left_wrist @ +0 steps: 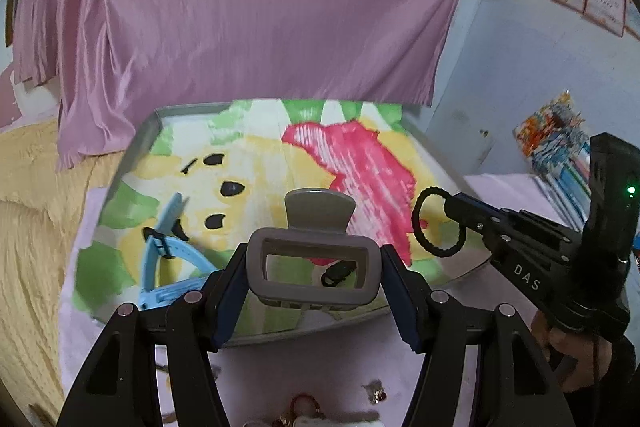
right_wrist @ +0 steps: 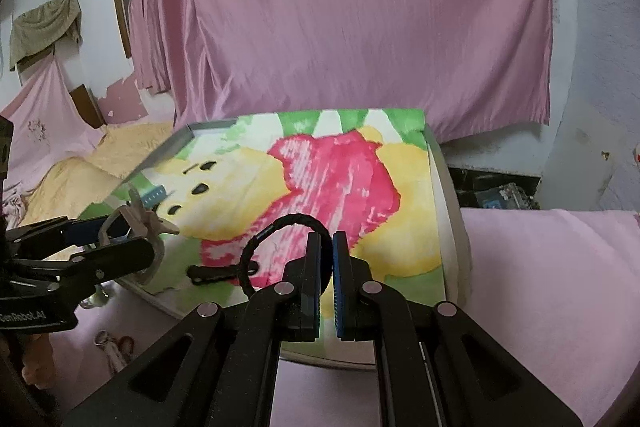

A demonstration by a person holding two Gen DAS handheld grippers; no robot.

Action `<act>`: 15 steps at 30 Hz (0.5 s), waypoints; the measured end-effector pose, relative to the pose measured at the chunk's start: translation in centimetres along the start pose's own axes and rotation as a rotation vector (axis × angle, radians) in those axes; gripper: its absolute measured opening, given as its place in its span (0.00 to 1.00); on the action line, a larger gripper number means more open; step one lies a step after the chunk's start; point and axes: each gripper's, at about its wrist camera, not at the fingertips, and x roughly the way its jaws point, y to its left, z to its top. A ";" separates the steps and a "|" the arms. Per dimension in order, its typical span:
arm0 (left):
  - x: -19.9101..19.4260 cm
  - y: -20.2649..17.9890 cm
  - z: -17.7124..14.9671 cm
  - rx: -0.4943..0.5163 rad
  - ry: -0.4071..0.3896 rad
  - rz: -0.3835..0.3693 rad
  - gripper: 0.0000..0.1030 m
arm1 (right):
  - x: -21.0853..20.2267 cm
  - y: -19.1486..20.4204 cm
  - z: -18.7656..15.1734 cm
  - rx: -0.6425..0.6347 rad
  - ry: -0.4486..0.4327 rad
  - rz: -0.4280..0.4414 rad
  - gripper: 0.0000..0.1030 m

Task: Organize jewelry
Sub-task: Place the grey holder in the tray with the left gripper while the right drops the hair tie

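Grey claw clip (left_wrist: 312, 259) grasped by left gripper (left_wrist: 312, 267); right gripper (right_wrist: 326, 247) pinches black hair tie (right_wrist: 276, 227); both unplaced, trinkets behind remain.

A: Grey hair claw (left_wrist: 313, 259)?
B: Matt moulded plastic, smooth.
A: Black hair tie (right_wrist: 280, 243)?
B: Braided elastic cord, rough and dull.
A: Blue strap (left_wrist: 160, 251)?
B: Soft matt plastic or rubber.
A: Printed cover (right_wrist: 340, 187)?
B: Fleecy cloth, matt.
A: Pink curtain (left_wrist: 248, 7)?
B: Satin-like cloth, faint sheen.
A: Tray rim (right_wrist: 168, 147)?
B: Smooth grey, apparently metal.
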 end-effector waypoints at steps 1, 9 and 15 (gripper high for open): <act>0.3 -0.1 0.0 0.003 0.006 0.003 0.59 | 0.2 -0.1 -0.1 0.003 0.008 0.003 0.05; 3.0 -0.4 0.0 0.020 0.063 0.016 0.59 | 1.6 -0.4 -0.9 0.016 0.059 0.028 0.05; 3.8 -0.2 -0.2 0.023 0.079 0.029 0.59 | 2.0 -0.2 -1.0 0.008 0.076 0.029 0.05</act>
